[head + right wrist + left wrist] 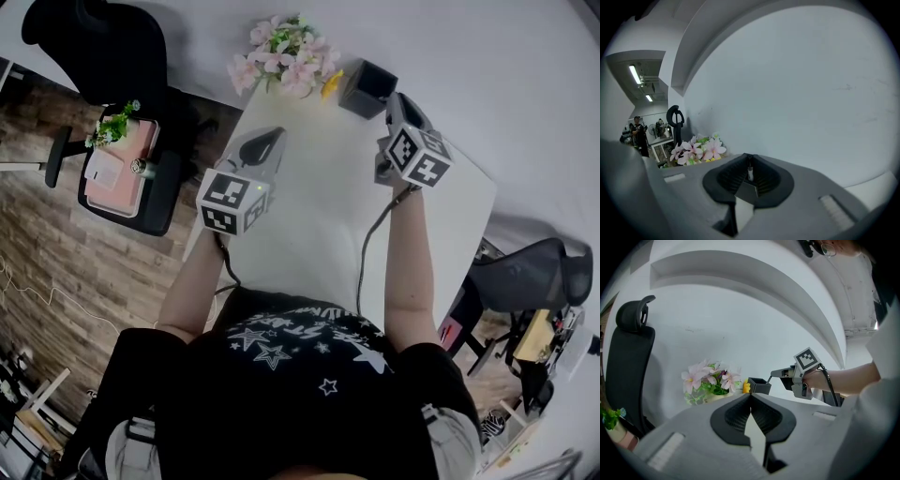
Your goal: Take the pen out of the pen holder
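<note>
A dark square pen holder (367, 86) (759, 387) stands at the far end of the white table (319, 216). My right gripper (394, 99) (774, 374) hovers just over the holder's right rim. In the right gripper view its jaws (749, 169) are shut on the thin pale end of a pen (750, 173). From the left gripper view the pen (770, 379) shows as a thin line from those fingertips down into the holder. My left gripper (264, 146) (750, 395) is held over the table's left side, shut, with nothing between its jaws.
A bunch of pink flowers (286, 56) (710, 380) (696, 150) and a small yellow object (331, 84) sit left of the holder. Black office chairs stand off the table's left (122, 66) and right (534, 272). A white wall rises behind the table.
</note>
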Tool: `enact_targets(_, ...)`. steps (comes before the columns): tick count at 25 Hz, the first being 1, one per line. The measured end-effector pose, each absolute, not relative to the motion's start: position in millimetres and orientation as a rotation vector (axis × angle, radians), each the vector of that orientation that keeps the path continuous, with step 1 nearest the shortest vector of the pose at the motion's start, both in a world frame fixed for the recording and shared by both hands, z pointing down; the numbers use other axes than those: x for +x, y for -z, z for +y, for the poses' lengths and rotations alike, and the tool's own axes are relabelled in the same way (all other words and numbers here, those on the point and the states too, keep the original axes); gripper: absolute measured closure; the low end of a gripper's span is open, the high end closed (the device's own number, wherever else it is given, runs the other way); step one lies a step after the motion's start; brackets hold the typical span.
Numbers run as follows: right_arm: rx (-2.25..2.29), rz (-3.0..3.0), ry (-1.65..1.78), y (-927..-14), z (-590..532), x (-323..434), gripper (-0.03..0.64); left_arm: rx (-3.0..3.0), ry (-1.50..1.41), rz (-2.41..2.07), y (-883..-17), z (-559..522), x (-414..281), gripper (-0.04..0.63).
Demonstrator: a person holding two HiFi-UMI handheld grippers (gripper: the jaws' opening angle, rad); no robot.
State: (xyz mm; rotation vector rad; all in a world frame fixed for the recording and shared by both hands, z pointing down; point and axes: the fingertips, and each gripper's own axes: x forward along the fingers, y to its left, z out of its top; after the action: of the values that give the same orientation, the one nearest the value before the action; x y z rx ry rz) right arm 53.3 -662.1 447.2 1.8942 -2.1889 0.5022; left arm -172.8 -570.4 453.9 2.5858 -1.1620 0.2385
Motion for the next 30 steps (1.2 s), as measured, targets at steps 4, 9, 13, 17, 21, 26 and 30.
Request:
enact_targets(4, 1.918, -2.218, -0.436, -423, -655, 54, 0.578, 2.595, -0.223, -1.171, -443, -559, -175, 0.584)
enact_targets(9, 1.952, -2.261, -0.328, -384, -641, 55, 0.578, 2.611, -0.207, -1.198, -426, -542, -181, 0.584)
enact_targets(13, 1.967, -2.303, -0.247, -354, -623, 54, 0.58, 2.632, -0.209, -1.211, -413, -524, -182, 0.584)
enact_targets(17, 1.965, -2.357, -0.191, -329, -601, 52, 0.58, 2.648, -0.203, -1.242, -399, -506, -181, 0.584)
enact_targets(21, 1.931, -2.407, -0.176, -318, -577, 50, 0.58, 2.654, -0.196, -1.293, -386, -487, -181, 0.584)
enact_targets(26, 1.869, -2.472, -0.173, -311, -539, 47, 0.58, 2.641, -0.197, -1.356, -375, -452, -179, 0.584)
enact_targets(30, 1.815, -2.512, -0.179, -311, -505, 45, 0.58, 2.64, -0.207, -1.394, -369, -418, -172, 0.584)
